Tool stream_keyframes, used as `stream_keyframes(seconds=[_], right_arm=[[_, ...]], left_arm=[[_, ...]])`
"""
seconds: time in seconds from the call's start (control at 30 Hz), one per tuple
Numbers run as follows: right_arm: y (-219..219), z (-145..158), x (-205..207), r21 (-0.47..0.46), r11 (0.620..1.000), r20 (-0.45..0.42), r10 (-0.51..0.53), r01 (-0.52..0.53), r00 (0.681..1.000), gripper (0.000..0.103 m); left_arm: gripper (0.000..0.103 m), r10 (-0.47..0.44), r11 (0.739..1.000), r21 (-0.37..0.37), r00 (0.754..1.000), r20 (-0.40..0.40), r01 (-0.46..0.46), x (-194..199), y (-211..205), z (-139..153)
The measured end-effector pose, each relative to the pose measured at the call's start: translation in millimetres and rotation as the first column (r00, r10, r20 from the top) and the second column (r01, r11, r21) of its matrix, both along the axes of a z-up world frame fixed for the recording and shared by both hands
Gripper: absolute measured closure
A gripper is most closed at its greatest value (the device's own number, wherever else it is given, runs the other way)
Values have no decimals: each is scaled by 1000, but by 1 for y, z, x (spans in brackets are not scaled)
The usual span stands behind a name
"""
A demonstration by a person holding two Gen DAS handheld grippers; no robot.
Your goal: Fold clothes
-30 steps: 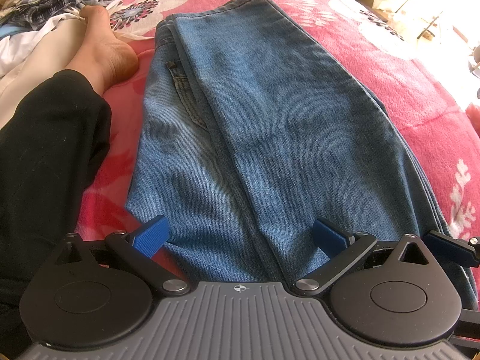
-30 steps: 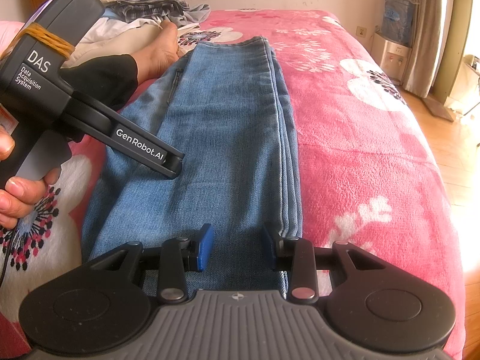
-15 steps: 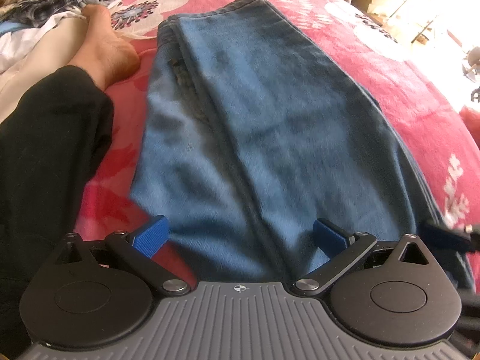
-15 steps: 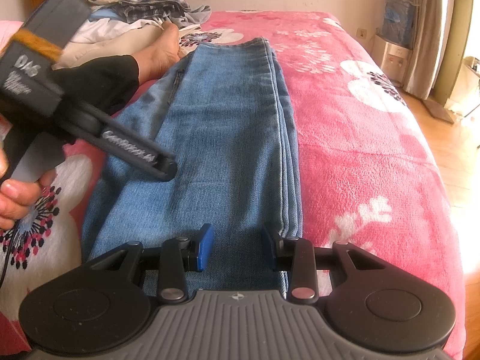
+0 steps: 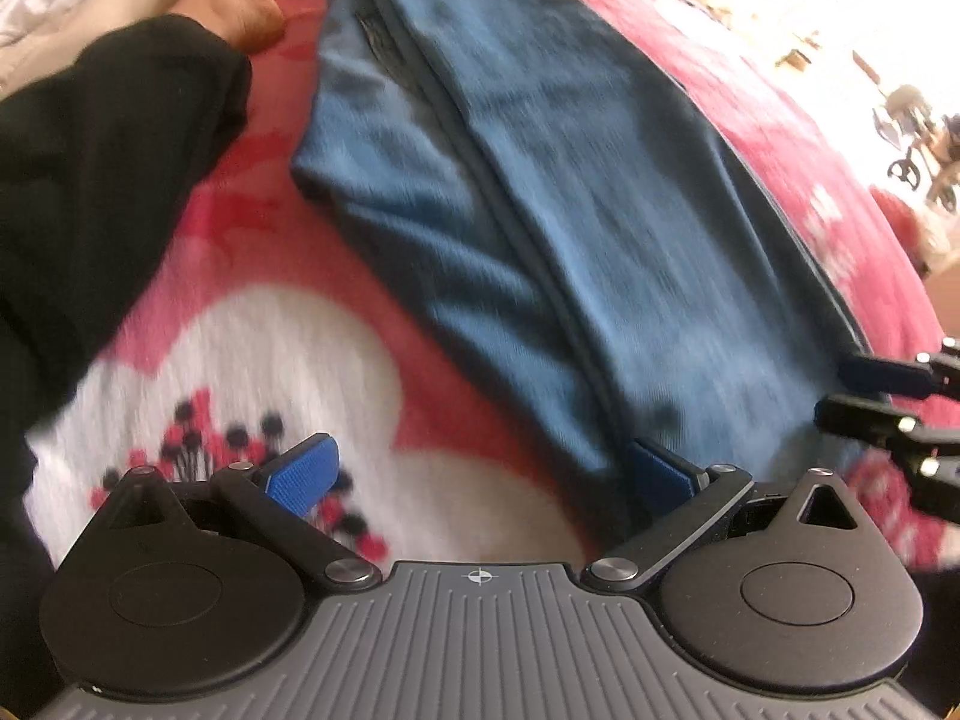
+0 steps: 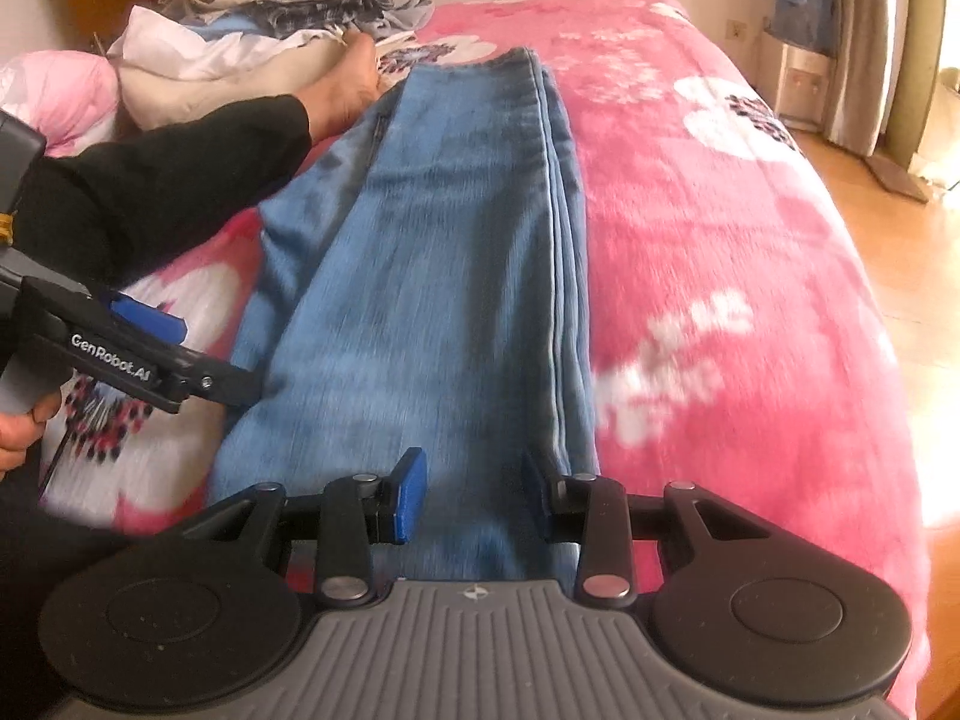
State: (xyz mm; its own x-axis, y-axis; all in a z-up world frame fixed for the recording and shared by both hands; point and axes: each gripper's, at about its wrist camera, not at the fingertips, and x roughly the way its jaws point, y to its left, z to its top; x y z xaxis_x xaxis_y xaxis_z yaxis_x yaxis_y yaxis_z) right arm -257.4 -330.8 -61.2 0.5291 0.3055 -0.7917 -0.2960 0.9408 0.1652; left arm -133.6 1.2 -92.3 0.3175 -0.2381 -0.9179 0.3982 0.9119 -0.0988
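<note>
Left gripper (image 5: pixel 480 471), lower centre of its view: jaws spread wide, nothing between the pads; one pad over the floral blanket (image 5: pixel 252 360), the other at the jeans' edge. Folded jeans (image 6: pixel 444 276) lie lengthwise up frame centre on the bed. Right gripper (image 6: pixel 471 495), lower centre: jaws partly apart, straddling the jeans' near end; contact with the denim cannot be confirmed. Trouser leg (image 6: pixel 156 192) and bare foot (image 6: pixel 345 96), upper left.

The jeans (image 6: pixel 456 276) lay lengthwise along the bed (image 6: pixel 720 252), folded leg on leg. To their left stretched a person's leg (image 6: pixel 180 180), its foot (image 6: pixel 348 90) beside the far end of the jeans, with a heap of clothes (image 6: pixel 270 30) behind it. The left gripper (image 5: pixel 480 468) straddled their near left edge, and the right gripper (image 6: pixel 474 498) their near right edge.
</note>
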Motion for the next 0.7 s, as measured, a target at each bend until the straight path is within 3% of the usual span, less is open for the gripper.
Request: stream_keyframes(seconds=[0.2,0.37,0.5,0.63,0.7], right_arm=[[-21,9,-27,55,994,-35,-92,94,995,65],[-48,12,-39,140,961,-68,-231,239,971,60],[-70,8,-37,257,910,-138,-298,324,945,60],[-80,0,-26,354,864,-213,-298,358,930,60],[-83,-7,-19,368,852,-246,-296,371,923,60]], left_arm=[[1,-58,997,-63,996,-64,54,-13,7,-3],[6,-71,992,-114,994,-84,61,-18,12,0],[7,-79,968,-243,992,-98,53,-19,25,5],[8,-163,933,-342,979,-126,111,-26,16,5],[17,-181,925,-363,971,-155,114,-30,10,0]])
